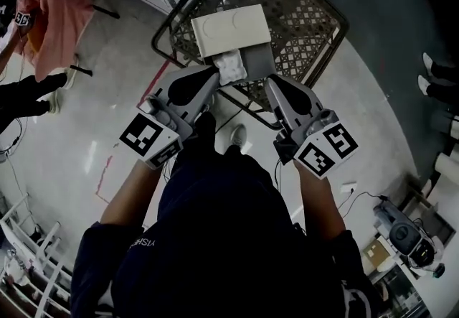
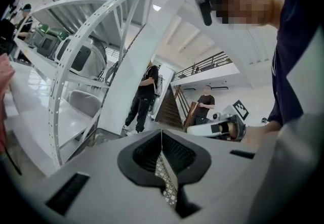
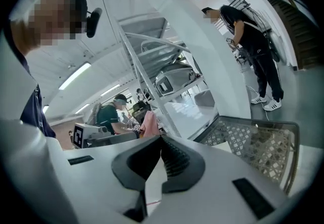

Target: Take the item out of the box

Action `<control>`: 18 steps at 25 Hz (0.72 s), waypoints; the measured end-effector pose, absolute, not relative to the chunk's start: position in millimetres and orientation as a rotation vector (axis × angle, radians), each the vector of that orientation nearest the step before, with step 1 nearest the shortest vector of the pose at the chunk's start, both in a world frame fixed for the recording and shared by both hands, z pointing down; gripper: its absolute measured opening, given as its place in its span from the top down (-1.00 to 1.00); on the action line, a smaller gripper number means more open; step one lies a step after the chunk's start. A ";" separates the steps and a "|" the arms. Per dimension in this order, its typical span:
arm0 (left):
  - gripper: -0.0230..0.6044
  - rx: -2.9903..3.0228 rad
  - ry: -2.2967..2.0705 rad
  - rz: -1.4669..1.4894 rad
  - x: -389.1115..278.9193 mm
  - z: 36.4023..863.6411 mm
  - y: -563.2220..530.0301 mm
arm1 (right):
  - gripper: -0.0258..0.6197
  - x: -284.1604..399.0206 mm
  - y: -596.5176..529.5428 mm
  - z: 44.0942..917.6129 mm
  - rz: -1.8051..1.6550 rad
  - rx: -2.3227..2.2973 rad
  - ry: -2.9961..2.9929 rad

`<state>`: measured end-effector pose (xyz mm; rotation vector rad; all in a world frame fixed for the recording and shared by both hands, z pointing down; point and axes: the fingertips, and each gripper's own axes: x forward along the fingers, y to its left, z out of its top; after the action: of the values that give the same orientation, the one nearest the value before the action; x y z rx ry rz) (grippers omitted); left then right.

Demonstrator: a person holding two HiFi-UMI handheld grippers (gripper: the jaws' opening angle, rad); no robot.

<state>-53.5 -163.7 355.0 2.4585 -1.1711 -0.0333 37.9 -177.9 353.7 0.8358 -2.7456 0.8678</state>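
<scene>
Left gripper [image 1: 214, 80]: hovering, jaws pressed together, empty.
Right gripper [image 1: 272, 85]: mirroring, likewise pinched together, holding nothing.
Box [image 1: 229, 31]: lying in basket [image 1: 331, 19], flanked at its near edge — probably for a two-sided reach.

Basket [image 1: 337, 29]: dark, diamond lattice mesh. Box [image 1: 229, 31]: cream. Left gripper [image 1: 214, 77] and right gripper [image 1: 272, 82]: grey, with black-and-white square markers. Cloth [image 1: 54, 8]: salmon pink. Floor [image 1: 107, 101]: pale grey.

Pale glossy floor [image 1: 72, 130] here, dark mesh basket [image 1: 305, 19] sitting right on it, plus a thin red tape line [image 1: 105, 176].
</scene>
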 end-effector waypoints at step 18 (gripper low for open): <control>0.89 2.320 -1.075 0.076 -81.9 467.7 -202.5 | 0.84 12.4 -233.0 550.5 0.953 0.749 -2.347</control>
<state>-81.9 -202.5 467.7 2.3197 -1.0754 0.0763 12.4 -233.0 550.5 0.7487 -2.3469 0.9533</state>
